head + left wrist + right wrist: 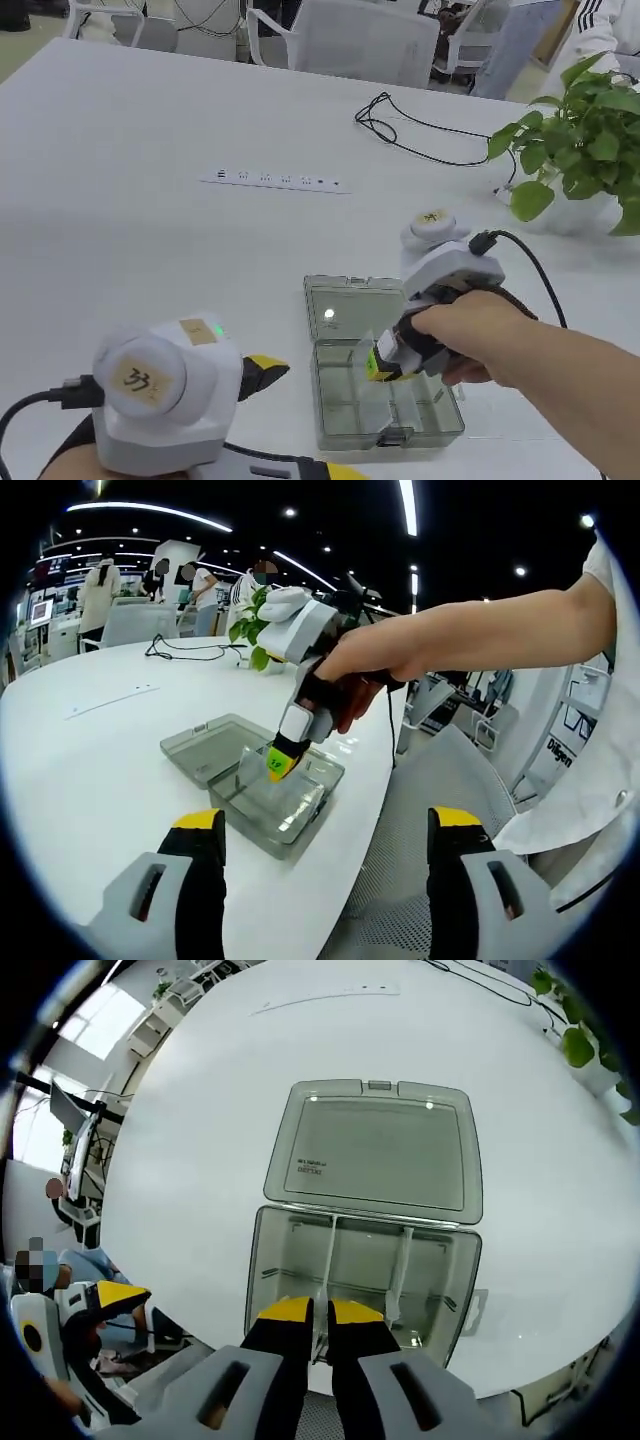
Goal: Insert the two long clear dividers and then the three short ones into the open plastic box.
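- Long divider (327,1260) is the thing to watch: in the right gripper view it stands on edge inside the tray of the plastic box (256,1270), and its long axis runs straight away from the jaws toward the hinge side where the lid (370,1150) lies flat open on the desk (150,150)
- right gripper (320,1310) sits right on top of that divider's near end, jaws pinched almost together with the clear strip in the thin slit between them, so I read it as having hold of the strip
- the relation the coming move turns on, I think: strip and jaws are lined up on the same axis, so it mostly wants a straight push down into the wall slots, no twisting
- a second long divider (400,1270) runs parallel to it, just to the right, and looks like it's already in the box, though I can't tell if it's fully seated
- left gripper (327,825) hangs off the near edge of the desk, well apart from the box, jaws wide open with nothing in them
- so the right one is clearly the nearer hand, the left is just waiting
- short dividers: I can't pick them out for sure, there's a clear bit (474,1305) on the desk just outside the box's right wall that may be one
- my guess on progress is the long ones are nearly done and the three short ones are not yet in
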Available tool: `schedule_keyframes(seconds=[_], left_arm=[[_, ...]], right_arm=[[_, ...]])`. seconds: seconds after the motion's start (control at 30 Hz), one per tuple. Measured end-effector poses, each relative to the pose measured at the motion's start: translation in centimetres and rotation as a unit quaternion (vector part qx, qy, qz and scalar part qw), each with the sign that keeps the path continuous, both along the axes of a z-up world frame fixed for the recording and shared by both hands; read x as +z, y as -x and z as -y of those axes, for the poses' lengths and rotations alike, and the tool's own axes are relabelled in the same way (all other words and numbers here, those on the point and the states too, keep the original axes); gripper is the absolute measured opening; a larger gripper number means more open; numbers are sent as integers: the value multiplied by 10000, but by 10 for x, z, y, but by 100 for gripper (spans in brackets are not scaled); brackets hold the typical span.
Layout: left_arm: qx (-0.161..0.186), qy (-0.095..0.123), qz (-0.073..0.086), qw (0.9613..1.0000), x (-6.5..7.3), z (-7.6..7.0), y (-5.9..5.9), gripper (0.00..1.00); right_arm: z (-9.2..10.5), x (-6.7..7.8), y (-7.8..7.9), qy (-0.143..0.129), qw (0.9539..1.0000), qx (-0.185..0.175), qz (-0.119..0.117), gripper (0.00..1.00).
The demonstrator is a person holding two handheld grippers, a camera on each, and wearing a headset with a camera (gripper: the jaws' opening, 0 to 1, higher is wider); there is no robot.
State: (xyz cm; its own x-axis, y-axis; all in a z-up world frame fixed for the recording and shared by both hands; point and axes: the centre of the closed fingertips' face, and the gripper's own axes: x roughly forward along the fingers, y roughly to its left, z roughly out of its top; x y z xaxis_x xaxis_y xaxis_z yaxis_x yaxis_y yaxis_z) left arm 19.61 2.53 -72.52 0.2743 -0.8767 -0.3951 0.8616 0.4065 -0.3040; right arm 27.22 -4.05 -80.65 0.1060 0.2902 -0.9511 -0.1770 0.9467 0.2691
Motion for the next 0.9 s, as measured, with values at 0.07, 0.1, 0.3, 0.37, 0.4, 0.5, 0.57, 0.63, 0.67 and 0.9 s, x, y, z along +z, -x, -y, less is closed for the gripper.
schedule_keyframes(seconds=[0.07,0.1,0.3,0.37,0.4,0.5,0.57,0.63,0.67,0.9], left_arm=[[0,-3,10,10000,0,0,0,84],[7,3,4,10000,0,0,0,84],[25,-40,-9,10000,-3,-1,1,85],[34,-53,-12,10000,-3,-2,1,85],[33,-67,-11,10000,-4,-2,1,85],[28,-111,-15,9999,-6,-2,1,86],[28,-133,-21,9999,-6,-2,1,86],[31,-140,-18,9999,-6,-1,1,86],[33,-137,-18,9999,-6,-1,1,86],[76,-170,-15,9998,-4,3,-2,86]], right_arm=[[-1,-2,0,6,10000,44,16,7],[-2,-3,0,0,10000,63,22,7],[-5,-14,2,-52,9999,93,51,8],[-5,-17,1,-92,9999,81,63,9],[-5,-18,1,-119,9999,86,68,9],[-5,-22,1,-190,9998,71,83,9],[-6,-23,1,-271,9996,36,96,10],[-5,-23,1,-309,9995,24,111,10],[-5,-23,1,-342,9993,21,119,10],[-5,-17,1,-785,9965,2,290,12]])
